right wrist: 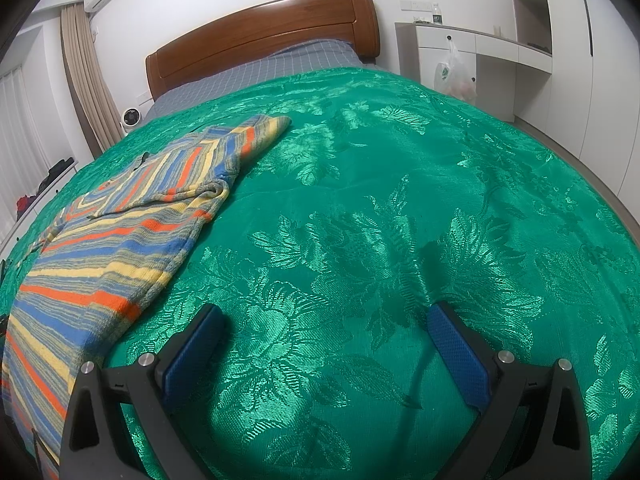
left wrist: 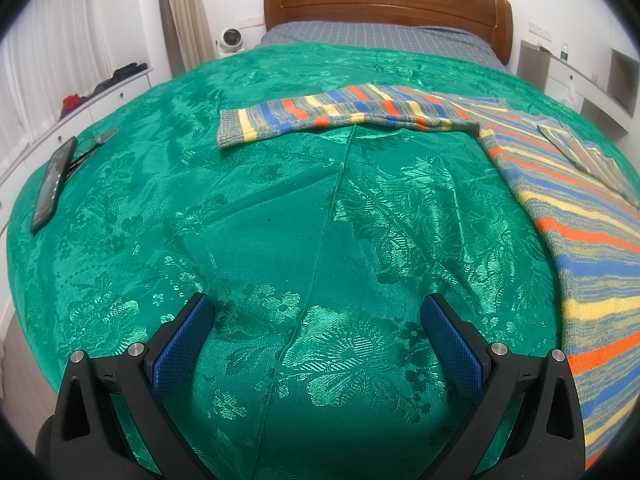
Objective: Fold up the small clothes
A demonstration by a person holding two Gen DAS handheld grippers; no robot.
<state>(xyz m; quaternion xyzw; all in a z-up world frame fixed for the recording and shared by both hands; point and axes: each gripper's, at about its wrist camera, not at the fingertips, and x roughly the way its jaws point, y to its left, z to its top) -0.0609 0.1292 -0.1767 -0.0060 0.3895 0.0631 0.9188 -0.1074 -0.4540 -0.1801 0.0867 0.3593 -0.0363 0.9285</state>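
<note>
While both grippers hang above the bed, neither has hold of anything: the left gripper (left wrist: 318, 316) has its blue-padded fingers (left wrist: 182, 344) spread wide at the bottom of its frame, with only the shiny green floral-patterned bedspread (left wrist: 280, 220) between them, and the right gripper (right wrist: 324, 326) is spread just as wide over the same cloth in its own view

A knitted sweater striped in blue, orange, yellow and grey (left wrist: 568, 216) lies flat on the bedspread. In the left wrist view it fills the right side of the frame, one sleeve (left wrist: 336, 118) stretched straight out toward the upper middle. In the right wrist view the sweater (right wrist: 108, 248) sits at the left, its other sleeve folded across the chest

A dark flat phone (left wrist: 54, 184) rests near the left edge of the left wrist view. Behind the bed stands a curved brown wooden headboard (left wrist: 388, 4)
</note>
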